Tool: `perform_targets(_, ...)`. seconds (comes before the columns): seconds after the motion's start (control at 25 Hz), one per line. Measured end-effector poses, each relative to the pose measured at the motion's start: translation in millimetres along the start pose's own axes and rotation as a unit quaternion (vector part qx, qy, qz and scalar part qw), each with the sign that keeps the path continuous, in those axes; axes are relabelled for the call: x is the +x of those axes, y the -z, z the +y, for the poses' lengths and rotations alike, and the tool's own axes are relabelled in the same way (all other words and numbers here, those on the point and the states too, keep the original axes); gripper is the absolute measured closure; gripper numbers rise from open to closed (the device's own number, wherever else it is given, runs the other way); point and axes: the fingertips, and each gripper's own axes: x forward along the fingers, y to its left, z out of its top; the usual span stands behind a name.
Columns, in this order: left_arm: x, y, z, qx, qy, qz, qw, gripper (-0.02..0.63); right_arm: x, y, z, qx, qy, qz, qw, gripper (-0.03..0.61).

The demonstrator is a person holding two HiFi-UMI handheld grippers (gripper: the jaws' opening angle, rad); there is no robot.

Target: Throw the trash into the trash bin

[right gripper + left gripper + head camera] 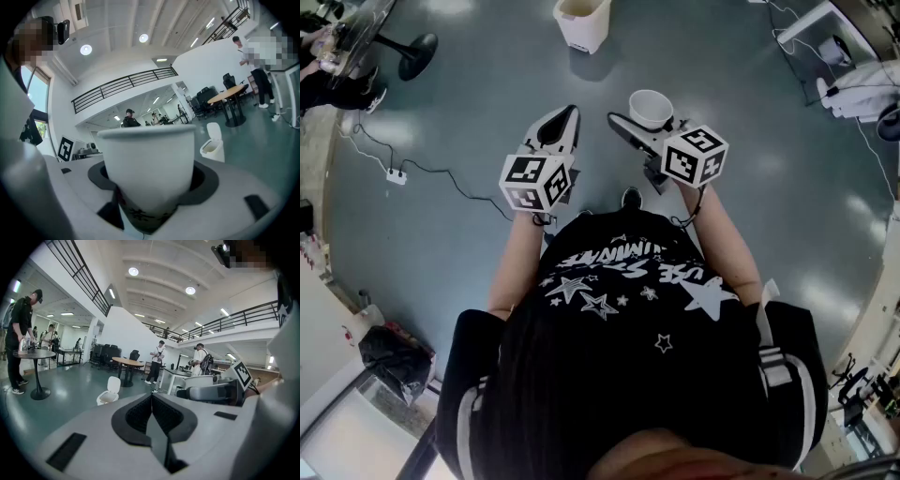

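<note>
A white paper cup [651,109] stands upright between the jaws of my right gripper [643,125], which is shut on it; in the right gripper view the cup [147,173] fills the middle. My left gripper [562,123] is shut with nothing in it, its dark pads [154,416] pressed together. A cream trash bin [580,22] with its lid up stands on the floor ahead of both grippers, small in the left gripper view as the bin [109,392] and in the right gripper view as the bin [213,143].
A round table on a black base [411,52] stands at the far left, with a person beside it [19,331]. A power strip and cable [396,174] lie on the floor at left. People stand by tables [128,363] farther off.
</note>
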Motion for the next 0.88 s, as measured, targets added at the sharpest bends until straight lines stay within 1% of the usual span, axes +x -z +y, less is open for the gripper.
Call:
perform_targets(0.16, 8.5, 0.8, 1.2, 0.005, -0.008, -0.003, 0.9999, 0.601, -3.3, -1.4, -11.8, 0.002, -0.001, -0.003, 1.0, 0.242)
perform_targets(0.28, 9.7, -6.0, 7.2, 0.014, -0.015, -0.017, 0.9996, 0.601, -3.5, -1.2, -16.0, 0.0, -0.005, 0.0, 1.0, 0.242)
perform_targets(0.36, 3.3, -10.7, 19.7, 0.012, -0.026, -0.028, 0.9992, 0.601, -0.2, 1.8, -13.9, -0.003, -0.006, 0.004, 1.0, 0.242)
perform_targets(0.44, 7.4, -12.2, 22.7, 0.006, -0.036, -0.034, 0.9987, 0.601, -5.4, 1.8, -22.4, 0.0, -0.008, 0.006, 1.0, 0.242)
perform_targets(0.56, 36.3, -9.9, 4.0, 0.018, -0.037, -0.022, 0.9989, 0.601, -25.0, -3.6, -53.2, 0.013, -0.01, 0.011, 1.0, 0.242)
perform_targets(0.68, 56.1, -12.7, -12.8, 0.038, -0.021, -0.018, 0.9989, 0.601, -34.0, -5.2, -70.5, 0.02, -0.011, 0.017, 1.0, 0.242)
perform_targets(0.72, 58.8, -14.4, -12.9, 0.036, -0.019, -0.022, 0.9989, 0.601, -32.9, -5.1, -72.1, 0.02, -0.01, 0.018, 1.0, 0.242)
perform_targets(0.88, 68.1, -10.9, -2.0, 0.007, -0.021, -0.035, 0.9991, 0.601, -24.4, -3.7, -74.5, 0.018, -0.008, 0.025, 1.0, 0.242)
